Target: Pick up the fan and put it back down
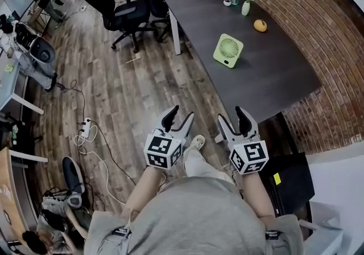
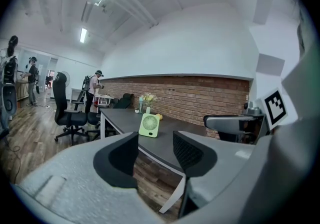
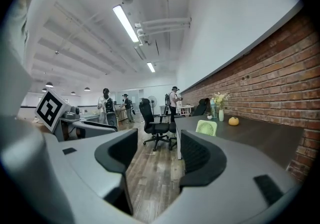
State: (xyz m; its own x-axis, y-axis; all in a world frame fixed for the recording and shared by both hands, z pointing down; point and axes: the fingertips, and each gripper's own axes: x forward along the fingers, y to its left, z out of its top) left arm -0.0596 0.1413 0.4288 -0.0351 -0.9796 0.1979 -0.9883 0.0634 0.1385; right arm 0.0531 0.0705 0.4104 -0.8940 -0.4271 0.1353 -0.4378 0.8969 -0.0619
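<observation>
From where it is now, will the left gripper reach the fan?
Probably not yet. The fan stands mid-table, well beyond the left gripper, which hangs open over the floor, short of the table. Nothing stands between them, so a step closer should do.

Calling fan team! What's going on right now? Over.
Roger: left tool and right tool open, empty. Untouched green fan upright on table. Path looks clear.

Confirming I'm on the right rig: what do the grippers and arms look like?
The left gripper and right gripper match: light grey bodies, black pads, each with a cube of black-and-white square markers. No cables visible. The person wears a grey short-sleeved shirt.
</observation>
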